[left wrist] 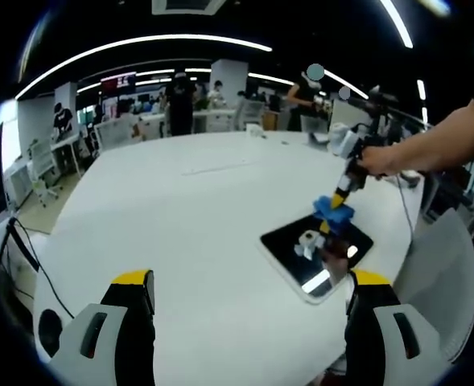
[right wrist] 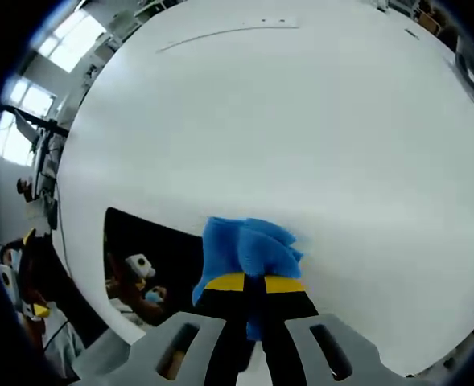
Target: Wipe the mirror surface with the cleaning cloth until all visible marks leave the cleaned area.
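Right tongs (right wrist: 249, 283) are clamped on the blue cloth (right wrist: 249, 245), pressing it at the mirror (left wrist: 317, 253) edge; left tongs (left wrist: 249, 285) hang wide apart over the white surface (left wrist: 196, 217).

Cloth (left wrist: 334, 211) rests on mirror (left wrist: 289, 245), on table (left wrist: 188, 209).

A soft, matt blue cloth (right wrist: 249, 245) is seen. A glossy, reflective finish is shown by the mirror (left wrist: 317, 256). The table (left wrist: 196, 233) is smooth, matt white. Gripper (right wrist: 253, 283) jaws look plastic.
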### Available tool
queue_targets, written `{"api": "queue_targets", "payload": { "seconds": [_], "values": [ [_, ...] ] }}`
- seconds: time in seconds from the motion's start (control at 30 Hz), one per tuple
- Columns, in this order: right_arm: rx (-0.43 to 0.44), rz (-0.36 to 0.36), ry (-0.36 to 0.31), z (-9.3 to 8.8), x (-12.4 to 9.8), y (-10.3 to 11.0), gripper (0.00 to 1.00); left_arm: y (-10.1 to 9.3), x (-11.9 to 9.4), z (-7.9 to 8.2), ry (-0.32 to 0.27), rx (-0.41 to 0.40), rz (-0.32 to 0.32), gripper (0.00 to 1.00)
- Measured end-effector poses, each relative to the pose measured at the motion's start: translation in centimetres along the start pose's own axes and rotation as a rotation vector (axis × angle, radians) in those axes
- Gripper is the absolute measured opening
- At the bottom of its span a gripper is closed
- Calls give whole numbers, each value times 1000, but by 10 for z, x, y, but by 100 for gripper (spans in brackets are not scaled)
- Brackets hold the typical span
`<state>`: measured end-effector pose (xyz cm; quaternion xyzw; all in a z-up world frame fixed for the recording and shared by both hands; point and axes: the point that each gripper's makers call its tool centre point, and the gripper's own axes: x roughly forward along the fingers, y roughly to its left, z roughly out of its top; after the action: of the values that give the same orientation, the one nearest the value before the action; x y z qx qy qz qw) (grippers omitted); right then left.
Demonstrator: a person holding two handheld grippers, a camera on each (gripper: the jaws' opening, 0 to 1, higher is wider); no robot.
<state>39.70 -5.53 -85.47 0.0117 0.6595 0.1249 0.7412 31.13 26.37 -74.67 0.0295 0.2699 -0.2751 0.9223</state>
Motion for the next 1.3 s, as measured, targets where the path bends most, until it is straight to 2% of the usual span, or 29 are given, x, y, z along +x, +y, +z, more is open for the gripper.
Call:
{"api": "queue_targets", "payload": {
  "seconds": [0.4, 0.7, 1.0, 1.3],
  "values": [
    [-16, 2, -9, -1, -4, 0, 0, -2, 3, 3, -5, -1, -4, 100],
    [-2, 3, -36, -3, -23, -8, 0, -3, 3, 5, -11, 0, -4, 100],
    [11, 4, -74, -3, -47, -23, 0, -11, 5, 10, -18, 8, -19, 100],
    [34, -17, -93, -13, -63, -53, 0, -15, 8, 13, -24, 13, -27, 100]
  ]
}}
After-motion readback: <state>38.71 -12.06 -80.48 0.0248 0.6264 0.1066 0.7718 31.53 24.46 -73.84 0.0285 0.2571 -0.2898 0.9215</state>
